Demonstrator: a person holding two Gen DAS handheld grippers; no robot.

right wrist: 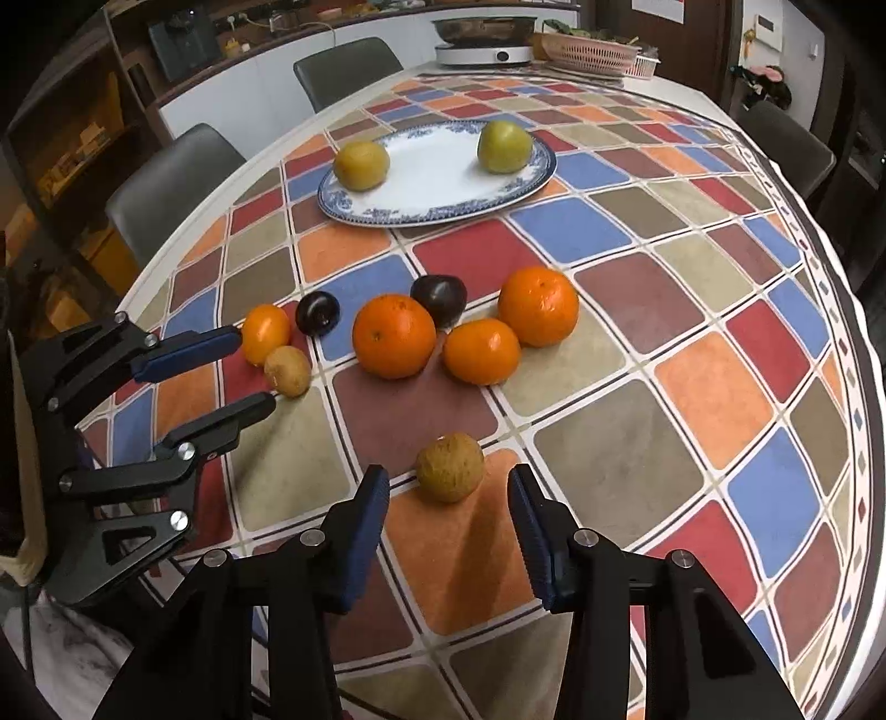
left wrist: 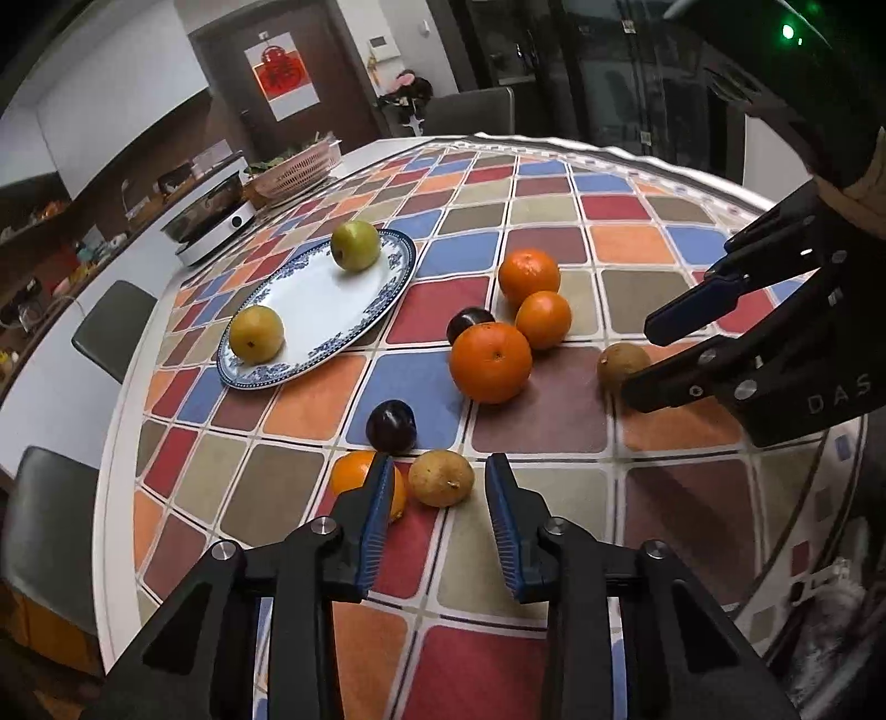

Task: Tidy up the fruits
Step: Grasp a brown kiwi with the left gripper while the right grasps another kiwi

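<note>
On the checkered tablecloth [left wrist: 554, 399] lie several oranges, among them a big one [left wrist: 490, 363] [right wrist: 394, 335], and two dark plums [left wrist: 391, 425] [left wrist: 469, 323]. A blue-rimmed plate [left wrist: 326, 299] [right wrist: 437, 177] holds two yellow-green fruits [left wrist: 355, 245] [left wrist: 256, 334]. My left gripper [left wrist: 440, 465] [right wrist: 252, 368] is open, and a brown fruit [left wrist: 441, 477] [right wrist: 287, 371] lies between its tips with gaps on both sides. A small orange [left wrist: 354, 476] sits just left of its left finger. My right gripper [right wrist: 447, 479] [left wrist: 650, 354] is also open, straddling a second brown fruit [right wrist: 449, 467] [left wrist: 623, 363] without touching it.
A cooker with a steel pot [left wrist: 213, 221] [right wrist: 484, 39] and a pink basket [left wrist: 299, 166] [right wrist: 598, 52] stand at the table's far end. Dark chairs [left wrist: 111, 327] [right wrist: 166, 177] [right wrist: 786, 144] ring the round table. The two grippers work close together.
</note>
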